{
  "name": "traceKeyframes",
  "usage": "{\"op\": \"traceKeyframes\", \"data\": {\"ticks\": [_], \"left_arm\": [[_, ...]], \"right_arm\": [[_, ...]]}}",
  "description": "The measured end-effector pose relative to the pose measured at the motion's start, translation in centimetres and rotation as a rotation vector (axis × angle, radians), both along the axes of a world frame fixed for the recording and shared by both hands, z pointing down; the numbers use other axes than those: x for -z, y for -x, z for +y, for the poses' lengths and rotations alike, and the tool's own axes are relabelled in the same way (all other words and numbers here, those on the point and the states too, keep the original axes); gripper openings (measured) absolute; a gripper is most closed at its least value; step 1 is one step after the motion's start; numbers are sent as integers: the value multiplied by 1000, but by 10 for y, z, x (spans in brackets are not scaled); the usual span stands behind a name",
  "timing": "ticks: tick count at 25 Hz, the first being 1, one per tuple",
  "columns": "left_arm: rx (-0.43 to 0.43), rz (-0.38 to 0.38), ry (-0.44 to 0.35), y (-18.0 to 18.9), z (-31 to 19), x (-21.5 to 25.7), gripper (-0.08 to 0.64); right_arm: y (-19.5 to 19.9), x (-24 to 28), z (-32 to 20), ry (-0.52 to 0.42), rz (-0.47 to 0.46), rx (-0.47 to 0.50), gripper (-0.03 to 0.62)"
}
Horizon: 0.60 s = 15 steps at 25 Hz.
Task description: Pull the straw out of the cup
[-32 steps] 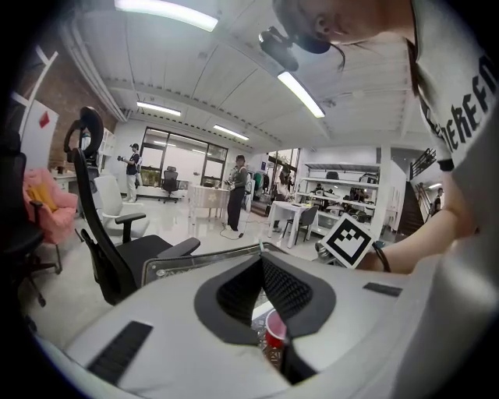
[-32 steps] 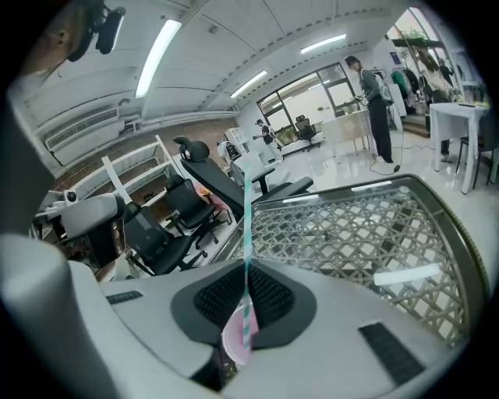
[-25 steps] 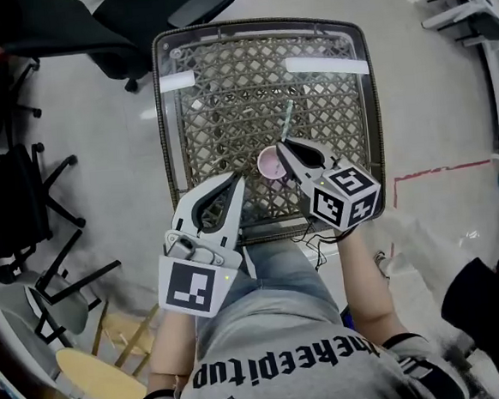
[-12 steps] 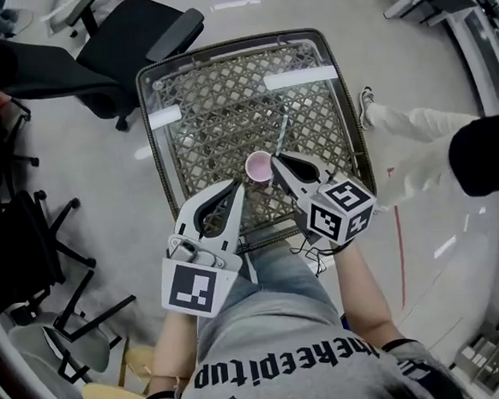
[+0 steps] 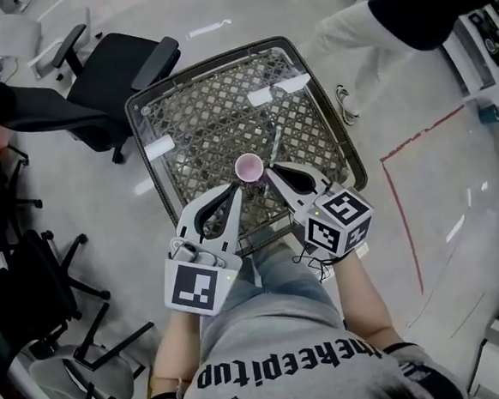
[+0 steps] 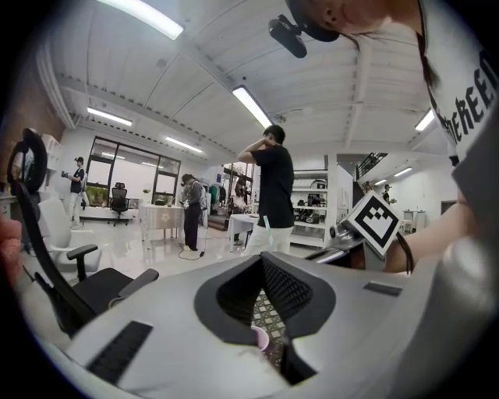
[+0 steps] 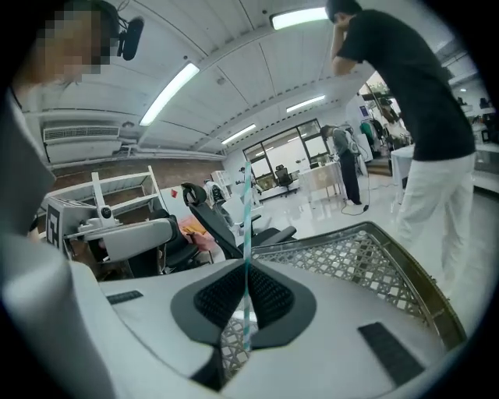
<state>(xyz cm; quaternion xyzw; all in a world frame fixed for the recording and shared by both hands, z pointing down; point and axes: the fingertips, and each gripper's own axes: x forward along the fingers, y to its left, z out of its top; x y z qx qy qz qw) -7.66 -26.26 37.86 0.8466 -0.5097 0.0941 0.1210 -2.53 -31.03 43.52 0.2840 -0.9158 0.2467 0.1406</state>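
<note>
Head view, table: a glass-topped lattice table (image 5: 209, 120) with a dark rim fills the middle, and the person sits at its near edge.
Head view, cup: the pink cup (image 5: 249, 167) stands upright on the glass towards the near edge. Its mouth faces the camera, and it sits between the tips of the two grippers.
Head view, left gripper: the left gripper (image 5: 237, 185) points at the cup from the near left. Its tips are together, just beside the cup; whether they touch it cannot be told.
Head view, right gripper: the right gripper (image 5: 269, 172) has its tip just right of the cup and nips the straw (image 5: 274, 145). The straw slants away over the lattice, beside the cup rather than in it.
Head view, surroundings: a black office chair (image 5: 127, 66) stands left of the table and a standing person (image 5: 364, 22) is beyond its far right corner. A red tape line (image 5: 401, 225) runs on the floor to the right.
Left gripper view, jaws: they are pressed together at the tips with nothing between them. Through the oval gap behind the tips, the lattice and the cup's rim show below.
Left gripper view, beyond: the straw shows as a thin upright sliver above the jaws. The right gripper's marker cube (image 6: 374, 222) is to its right.
Right gripper view, jaws: they are pinched on the straw, which passes upright between the pads. Its upper part rises above the tips, and its lower end shows bare against the lattice.
Right gripper view, beyond: the table's rim curves off to the right, with the standing person at its far side. The office chair is to the left.
</note>
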Motion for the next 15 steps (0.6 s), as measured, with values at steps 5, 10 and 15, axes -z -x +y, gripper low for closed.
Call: {"op": "traceKeyframes", "data": {"ticks": [5,10,15], "left_arm": [[-56,6,-22,-6,7,12,26],[-108,-2,-45,-13,11,20,26],[-148,-12,-68,-20,19,27,26]], "right_arm": [[-5,23,16,-42,-16,-45,23],[-10,40,27,-95,-10,-71,23],[-15,53,43,-130,-17,-98,23]]}}
